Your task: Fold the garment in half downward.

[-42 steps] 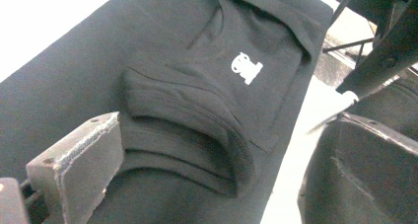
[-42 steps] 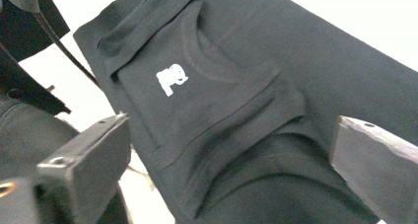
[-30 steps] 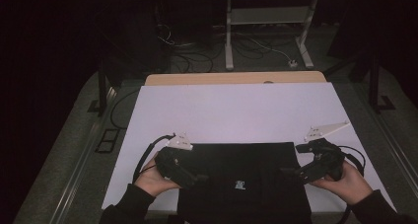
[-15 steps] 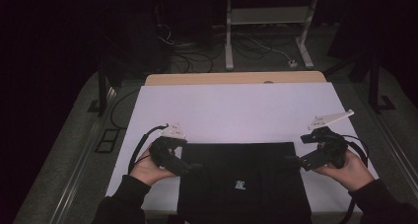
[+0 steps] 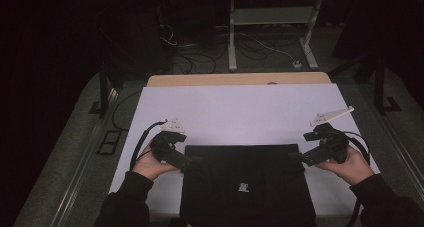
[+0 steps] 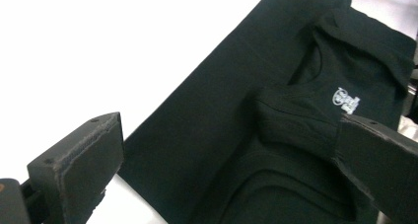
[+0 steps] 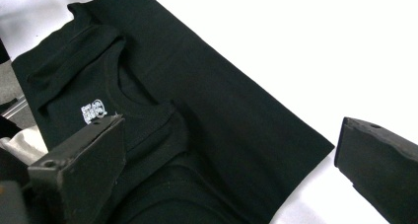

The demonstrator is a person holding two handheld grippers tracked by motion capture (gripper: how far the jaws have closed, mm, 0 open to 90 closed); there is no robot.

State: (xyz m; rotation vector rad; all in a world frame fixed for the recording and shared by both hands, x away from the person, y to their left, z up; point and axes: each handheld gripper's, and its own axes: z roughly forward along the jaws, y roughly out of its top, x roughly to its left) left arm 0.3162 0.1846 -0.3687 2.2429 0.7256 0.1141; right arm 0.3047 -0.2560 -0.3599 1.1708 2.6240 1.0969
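A black garment (image 5: pixel 245 187) with a small white logo (image 5: pixel 243 188) lies folded flat on the white table (image 5: pixel 240 112), at the near middle. My left gripper (image 5: pixel 191 161) sits at its far left corner and my right gripper (image 5: pixel 301 158) at its far right corner. In the left gripper view the left gripper (image 6: pixel 226 174) is open, its jaws wide apart over the garment (image 6: pixel 256 135), gripping nothing. In the right gripper view the right gripper (image 7: pixel 229 169) is open too, with one jaw over the garment (image 7: pixel 162 135) by the neckline and the other over bare table.
The white sheet covers a wooden tabletop whose far edge (image 5: pixel 240 79) shows. Beyond it are a metal stand (image 5: pixel 270 37) and loose cables (image 5: pixel 200 57) on the dark floor. A cable (image 5: pixel 142 142) trails from the left gripper.
Both hands have drawn slightly outward and away from me, from over the garment's far corners to their edges. The garment itself has not moved.
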